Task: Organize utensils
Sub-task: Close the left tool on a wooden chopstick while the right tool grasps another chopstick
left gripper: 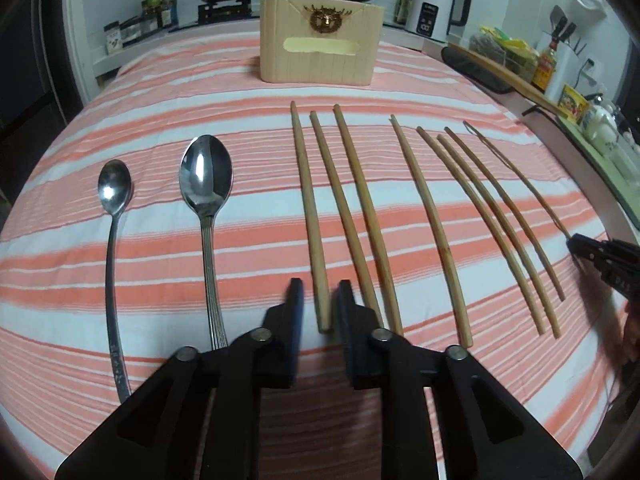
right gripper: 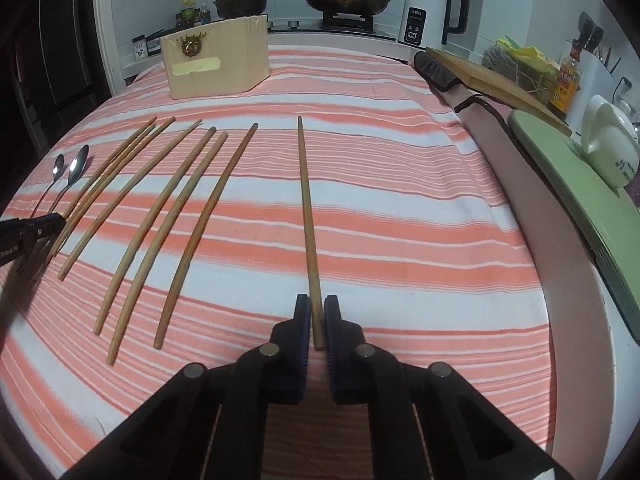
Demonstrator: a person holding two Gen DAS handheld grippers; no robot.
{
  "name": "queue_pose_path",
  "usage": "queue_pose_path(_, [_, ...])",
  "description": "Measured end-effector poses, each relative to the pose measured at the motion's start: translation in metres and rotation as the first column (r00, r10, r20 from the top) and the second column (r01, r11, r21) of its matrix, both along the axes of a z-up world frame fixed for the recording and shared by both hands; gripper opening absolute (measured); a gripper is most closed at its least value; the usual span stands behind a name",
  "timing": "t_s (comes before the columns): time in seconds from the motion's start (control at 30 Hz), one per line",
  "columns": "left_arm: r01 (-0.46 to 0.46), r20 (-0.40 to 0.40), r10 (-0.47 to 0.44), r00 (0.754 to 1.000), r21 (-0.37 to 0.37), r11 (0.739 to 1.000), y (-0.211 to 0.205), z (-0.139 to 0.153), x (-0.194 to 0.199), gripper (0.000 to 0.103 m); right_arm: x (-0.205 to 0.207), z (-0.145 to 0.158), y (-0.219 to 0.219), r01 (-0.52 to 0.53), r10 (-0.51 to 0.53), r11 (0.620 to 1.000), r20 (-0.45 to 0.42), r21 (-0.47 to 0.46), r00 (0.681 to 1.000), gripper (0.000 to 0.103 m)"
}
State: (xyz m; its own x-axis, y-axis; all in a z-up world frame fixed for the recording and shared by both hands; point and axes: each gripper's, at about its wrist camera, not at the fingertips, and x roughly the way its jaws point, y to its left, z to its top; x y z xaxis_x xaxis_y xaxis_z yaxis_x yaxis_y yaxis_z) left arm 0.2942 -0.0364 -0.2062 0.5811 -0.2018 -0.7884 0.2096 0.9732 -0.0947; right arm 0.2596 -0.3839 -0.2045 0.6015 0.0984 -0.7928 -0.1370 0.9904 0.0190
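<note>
1. Right tool (right gripper: 317, 322): clamped on the near end of the rightmost chopstick (right gripper: 307, 216), which lies on the striped cloth (right gripper: 400, 200) over the bench.
2. Left tool (left gripper: 318, 304): apart, straddling another chopstick (left gripper: 310, 216), not gripping.
3. Risk: the end-held chopstick may pivot or slip when lifted.
4. Wooden box (left gripper: 320, 40): contents cannot be seen.
5. Spoons (left gripper: 206, 176) lie at far left.

Both wrist cameras sit close behind their jaws, angled down across the striped surface (left gripper: 160, 92); both share the chopstick row (left gripper: 432, 232) ahead.
</note>
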Motion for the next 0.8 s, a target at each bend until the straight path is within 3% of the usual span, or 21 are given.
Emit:
queue_pose_path(0.07, [0.000, 0.012, 0.000, 1.000, 0.011, 1.000, 0.005, 0.001, -0.009, 0.073, -0.001, -0.001, -0.001, -0.004, 0.004, 1.000, 0.008, 0.014, 1.000, 0.008])
queue_pose_path(0.13, [0.011, 0.007, -0.012, 1.000, 0.005, 1.000, 0.009, -0.001, -0.015, 0.071, -0.004, -0.001, -0.002, -0.014, 0.014, 1.000, 0.014, 0.025, 1.000, 0.014])
queue_pose_path(0.2, [0.015, 0.011, -0.015, 1.000, 0.012, 1.000, 0.009, -0.001, -0.017, 0.070, -0.006, -0.001, -0.002, -0.020, 0.019, 1.000, 0.020, 0.024, 1.000, 0.036])
queue_pose_path(0.27, [0.014, 0.012, -0.014, 1.000, 0.030, 0.999, 0.005, -0.001, -0.014, 0.069, -0.008, -0.002, -0.002, -0.023, 0.023, 0.999, 0.024, 0.026, 0.999, 0.048])
queue_pose_path(0.43, [0.037, 0.023, -0.039, 0.999, 0.073, 0.997, -0.009, -0.001, -0.006, 0.052, -0.007, -0.002, -0.006, -0.033, 0.032, 0.998, 0.023, 0.047, 0.999, 0.048])
queue_pose_path(0.53, [0.036, 0.022, -0.038, 0.999, 0.077, 0.996, -0.012, -0.001, -0.001, 0.041, -0.007, -0.003, -0.008, -0.033, 0.032, 0.998, 0.026, 0.044, 0.999, 0.044])
queue_pose_path(0.6, [0.041, 0.027, -0.043, 0.999, 0.070, 0.997, -0.013, 0.000, -0.001, 0.007, -0.007, -0.003, -0.008, -0.027, 0.026, 0.999, 0.028, 0.035, 0.999, 0.026])
queue_pose_path(0.63, [0.040, 0.026, -0.042, 0.999, 0.063, 0.997, -0.012, 0.000, -0.001, 0.006, -0.007, -0.003, -0.008, -0.025, 0.024, 0.999, 0.029, 0.036, 0.999, 0.007])
queue_pose_path(0.8, [0.020, 0.045, -0.021, 0.999, 0.020, 1.000, -0.004, 0.012, 0.001, 0.005, -0.004, 0.004, -0.013, -0.010, 0.009, 0.998, 0.022, 0.064, 1.000, 0.006])
